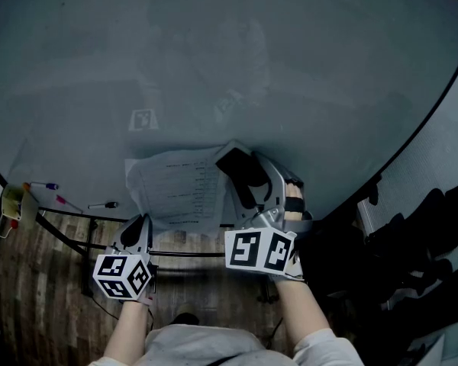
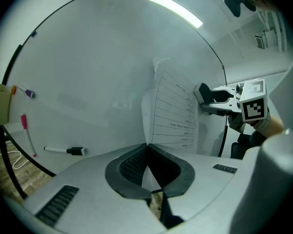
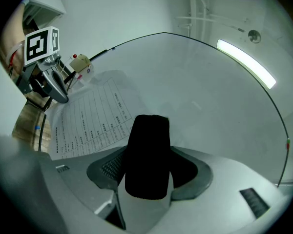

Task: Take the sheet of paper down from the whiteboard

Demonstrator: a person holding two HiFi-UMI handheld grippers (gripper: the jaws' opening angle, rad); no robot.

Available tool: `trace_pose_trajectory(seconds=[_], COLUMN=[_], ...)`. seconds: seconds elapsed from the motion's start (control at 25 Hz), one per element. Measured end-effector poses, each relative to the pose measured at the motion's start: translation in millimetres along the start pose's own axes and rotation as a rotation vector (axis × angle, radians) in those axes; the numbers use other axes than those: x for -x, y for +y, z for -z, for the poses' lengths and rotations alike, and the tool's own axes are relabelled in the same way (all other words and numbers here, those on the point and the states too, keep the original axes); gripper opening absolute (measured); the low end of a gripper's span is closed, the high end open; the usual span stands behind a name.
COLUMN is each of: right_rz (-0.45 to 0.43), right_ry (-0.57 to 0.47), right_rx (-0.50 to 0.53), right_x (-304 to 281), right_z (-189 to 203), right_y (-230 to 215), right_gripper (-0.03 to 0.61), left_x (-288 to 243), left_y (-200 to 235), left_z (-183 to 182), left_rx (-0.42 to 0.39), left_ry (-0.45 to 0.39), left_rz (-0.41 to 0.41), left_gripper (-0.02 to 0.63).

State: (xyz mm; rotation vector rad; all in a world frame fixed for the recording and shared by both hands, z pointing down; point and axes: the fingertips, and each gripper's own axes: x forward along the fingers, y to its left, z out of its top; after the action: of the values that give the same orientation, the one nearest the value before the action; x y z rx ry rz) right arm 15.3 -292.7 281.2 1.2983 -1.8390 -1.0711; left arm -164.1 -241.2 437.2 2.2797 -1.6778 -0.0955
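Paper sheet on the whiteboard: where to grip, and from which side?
Its lower left edge, from the left, jaws across the thin edge. The paper sheet lies mostly flat on the whiteboard, so only a lifted edge offers purchase; the left hand-held gripper is shut on it there.

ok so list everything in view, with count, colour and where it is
whiteboard: one, white, fills the view ahead
sheet of paper: one, white with printed lines, low on the board
black block: one, by the sheet's upper right corner
markers: three, purple, pink and black caps, board's lower left
yellowish pad: one, far left
floor: wood-brown, below
left tongs: shut on the sheet's edge
right tongs: shut on the block
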Motion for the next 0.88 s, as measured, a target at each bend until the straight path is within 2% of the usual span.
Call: trace_pose_trajectory(seconds=[0.36,0.88], right_rz=[0.007,0.028], right_ry=[0.005,0.011], right_rx=[-0.008,0.002], right_x=[0.0,2.3], right_z=[1.2,-0.5], right_y=[-0.3,0.6], right_gripper=[0.267,0.267], left_x=[5.0,16.0], left_y=[11.7,17.3], left_z=[12.0,24.4], left_rx=[0.001,0.013], left_ry=[0.029,0.049], left_rz=[-0.039,-0.051], left_gripper=[0.015,0.015])
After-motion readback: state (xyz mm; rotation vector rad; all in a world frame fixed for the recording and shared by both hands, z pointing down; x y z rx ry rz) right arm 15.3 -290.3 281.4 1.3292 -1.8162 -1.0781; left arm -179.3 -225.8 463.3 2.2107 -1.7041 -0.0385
